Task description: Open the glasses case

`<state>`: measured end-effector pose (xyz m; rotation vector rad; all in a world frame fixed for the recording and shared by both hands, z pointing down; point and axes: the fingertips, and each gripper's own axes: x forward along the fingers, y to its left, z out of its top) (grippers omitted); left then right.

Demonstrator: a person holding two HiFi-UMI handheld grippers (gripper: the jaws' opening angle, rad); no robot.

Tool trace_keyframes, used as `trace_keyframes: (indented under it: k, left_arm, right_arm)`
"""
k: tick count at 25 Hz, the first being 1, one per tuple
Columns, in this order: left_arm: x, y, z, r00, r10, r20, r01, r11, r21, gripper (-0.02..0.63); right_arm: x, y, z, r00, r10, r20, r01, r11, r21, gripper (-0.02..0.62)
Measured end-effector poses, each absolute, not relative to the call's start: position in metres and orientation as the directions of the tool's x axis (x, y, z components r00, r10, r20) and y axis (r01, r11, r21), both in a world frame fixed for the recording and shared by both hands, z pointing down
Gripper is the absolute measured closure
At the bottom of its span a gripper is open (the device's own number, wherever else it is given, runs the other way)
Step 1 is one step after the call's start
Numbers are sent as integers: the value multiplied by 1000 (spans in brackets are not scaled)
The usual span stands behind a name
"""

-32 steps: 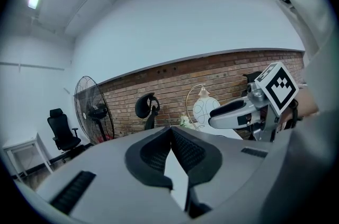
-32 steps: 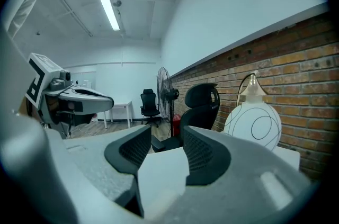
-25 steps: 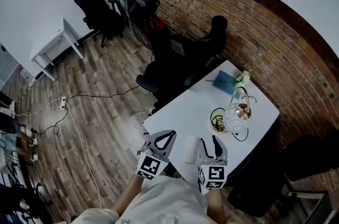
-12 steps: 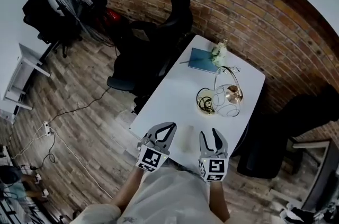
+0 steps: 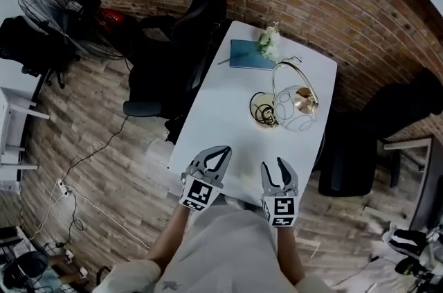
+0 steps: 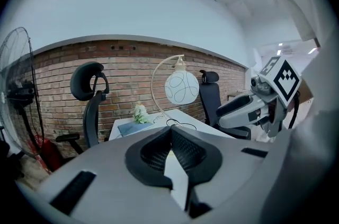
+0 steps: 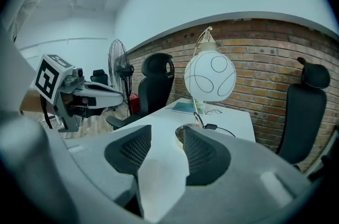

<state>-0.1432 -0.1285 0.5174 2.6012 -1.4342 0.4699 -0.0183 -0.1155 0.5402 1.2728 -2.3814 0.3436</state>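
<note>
From overhead, the left gripper (image 5: 223, 152) and right gripper (image 5: 274, 165) hover side by side over the near end of the white bench (image 5: 221, 111). The glasses case (image 5: 243, 179) seems to be the pale shape lying on the bench between them. It is white on white, so I can only just make it out, and neither gripper touches it.

The left gripper view shows its fingers (image 6: 185, 151) pressed together at the tips, with only a sliver of bench below them. The right gripper view shows its fingers (image 7: 132, 151) spread apart over bare bench top, holding nothing.

Only that right view picks out a pair of glasses (image 7: 214, 110), far down the bench by the teal notebook (image 5: 250, 55). The head view alone shows the dish of cables (image 5: 263, 109) beside the globe lamp (image 5: 294, 103), and the fan (image 5: 48, 4) on the floor to the left.
</note>
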Motion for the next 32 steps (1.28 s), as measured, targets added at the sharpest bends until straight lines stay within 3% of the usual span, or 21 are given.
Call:
trace_keyframes:
  k: [18,32]
  left_arm:
    - [-129,-124,596,651,-617,443,-702,-711,41,600]
    - [-117,-123,640,680,-532,505,-649,-757,76,600]
  right_arm:
    - [-33,-88,607,-392,-687,612,-885,463,-46,403]
    - [-41,-81,643,-369,-655,660,-892,450,-53,403]
